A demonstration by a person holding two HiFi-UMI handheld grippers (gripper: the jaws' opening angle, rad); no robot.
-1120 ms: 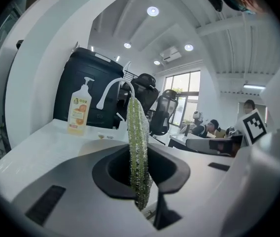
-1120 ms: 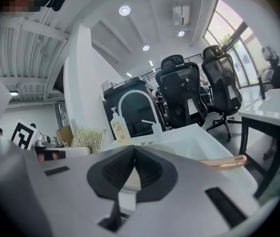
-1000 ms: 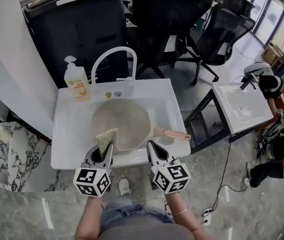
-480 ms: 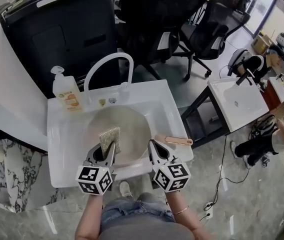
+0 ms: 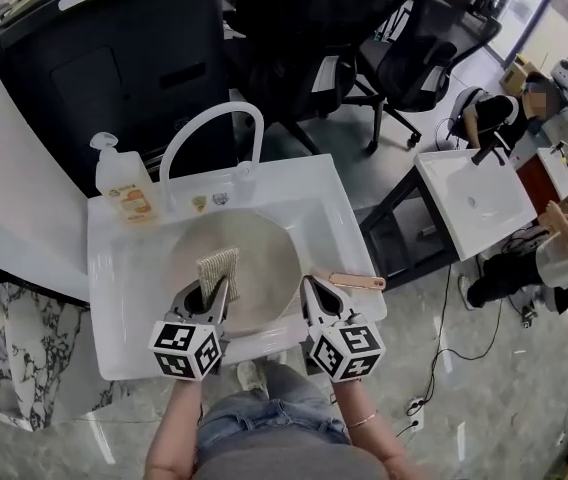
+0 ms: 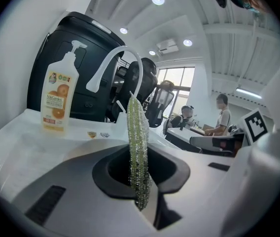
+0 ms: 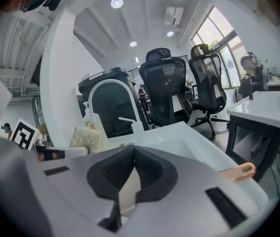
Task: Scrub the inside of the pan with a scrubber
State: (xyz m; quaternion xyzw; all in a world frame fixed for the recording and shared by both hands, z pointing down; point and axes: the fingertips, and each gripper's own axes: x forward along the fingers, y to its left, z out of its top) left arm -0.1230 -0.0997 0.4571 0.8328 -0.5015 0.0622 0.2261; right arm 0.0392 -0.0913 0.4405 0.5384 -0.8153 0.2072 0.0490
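Gripping the scrubber [image 5: 218,269] by its near edge, the left gripper [image 5: 209,294] has its jaws clamped tight on the pad. The pad sticks out forward over the near-left part of the pan [image 5: 264,253], which probably leaves its broad face free to rub the metal. Whether the pad touches the pan's floor yet can't be told.

The left gripper view shows the scrubber [image 6: 137,152] edge-on and upright between the jaws.

The right gripper [image 5: 314,292] hovers at the sink's front edge. Its jaws are pressed together with nothing between them, just beside the pan's handle [image 5: 349,281] but not on it. It looks placed to steady that handle once scrubbing starts.

The pan lies flat in the basin of the sink [image 5: 114,298], its handle resting out over the right rim, so the inside faces up and is easy to reach. Behind it, a soap bottle [image 5: 124,183] stands at the back-left corner, and the faucet [image 5: 209,128] arches over the back of the basin.
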